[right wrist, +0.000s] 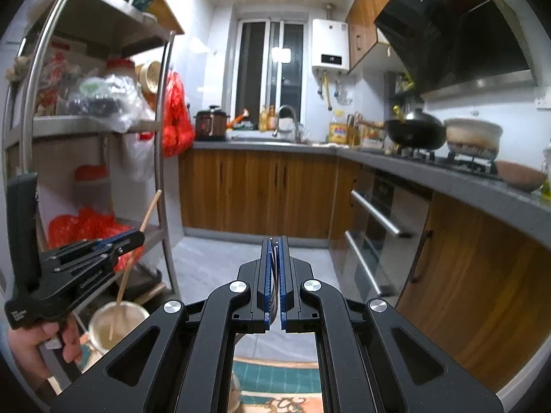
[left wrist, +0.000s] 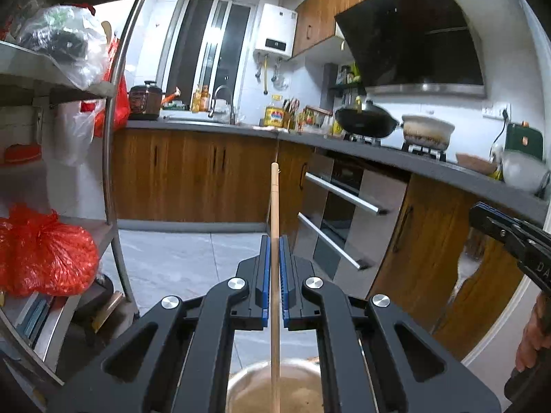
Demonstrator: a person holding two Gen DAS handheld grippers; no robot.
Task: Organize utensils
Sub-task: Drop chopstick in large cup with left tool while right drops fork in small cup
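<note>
Left gripper [left wrist: 274,241] at the centre of its own view, blue pads pressed together on a pale wooden chopstick [left wrist: 274,203] that ran straight up between them to mid-frame. Its lower length passed over the rim of a metal bowl [left wrist: 248,378] at the bottom edge. In the right wrist view the same gripper sat at lower left, held by a person's hand [right wrist: 44,340]. There the chopstick slanted through its tips, its lower end down inside a cream-coloured cup [right wrist: 103,330]. The right gripper [right wrist: 274,241] stood at the centre of its own view, its pads closed on a thin utensil [right wrist: 273,296] seen edge-on. What kind of utensil it was could not be told. In the left wrist view that gripper entered from the right edge, above a second hand [left wrist: 533,337] at lower right. Beyond both tools lay a narrow kitchen. A steel shelf rack [right wrist: 162,137] hung with red plastic bags [right wrist: 177,117] filled the left side. A grey counter [right wrist: 430,172] over wooden cabinets curved along the right, carrying a black wok [right wrist: 415,130] and a white clay pot [right wrist: 473,137]. A dark range hood [right wrist: 458,24] hung in the upper right, with a window [right wrist: 272,69] and a white water heater [right wrist: 329,48] at top centre. A patterned rug [right wrist: 275,382] showed at the bottom of the right wrist view.
</note>
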